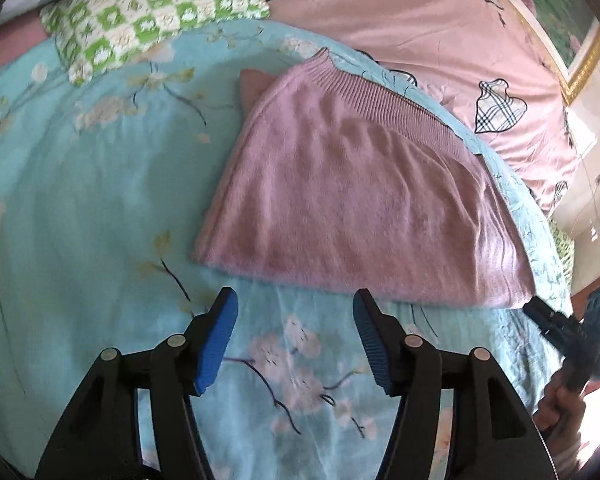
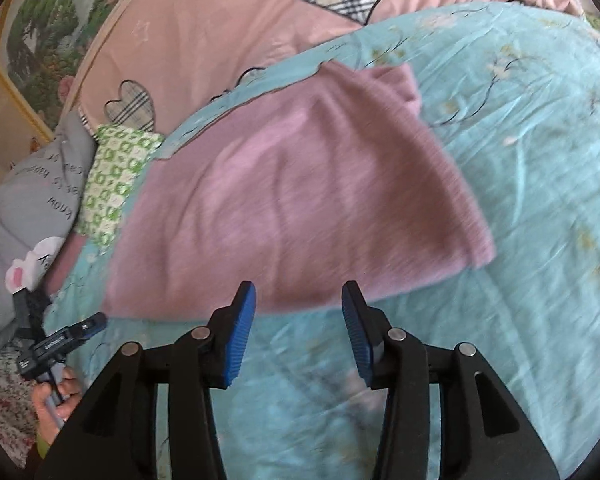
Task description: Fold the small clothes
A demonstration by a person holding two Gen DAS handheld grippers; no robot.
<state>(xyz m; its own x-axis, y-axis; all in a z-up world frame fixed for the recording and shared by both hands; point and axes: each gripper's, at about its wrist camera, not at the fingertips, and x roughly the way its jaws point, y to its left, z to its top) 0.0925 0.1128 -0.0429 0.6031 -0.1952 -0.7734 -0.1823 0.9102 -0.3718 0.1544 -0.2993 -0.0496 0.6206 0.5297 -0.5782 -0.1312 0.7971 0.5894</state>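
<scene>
A folded mauve-pink knit sweater (image 1: 356,200) lies flat on the turquoise floral bedspread (image 1: 80,208), ribbed hem toward the far side. It also shows in the right wrist view (image 2: 300,200). My left gripper (image 1: 296,300) is open and empty, just short of the sweater's near edge. My right gripper (image 2: 298,294) is open and empty, its tips at the sweater's near edge. The right gripper also shows at the left wrist view's right edge (image 1: 540,312); the left gripper shows at the right wrist view's lower left (image 2: 88,326).
A green checked pillow (image 1: 148,12) lies at the far left of the bedspread. A pink quilt with plaid hearts (image 1: 440,20) lies beyond the sweater. A grey printed pillow (image 2: 40,184) and a framed picture (image 2: 40,28) are at the left.
</scene>
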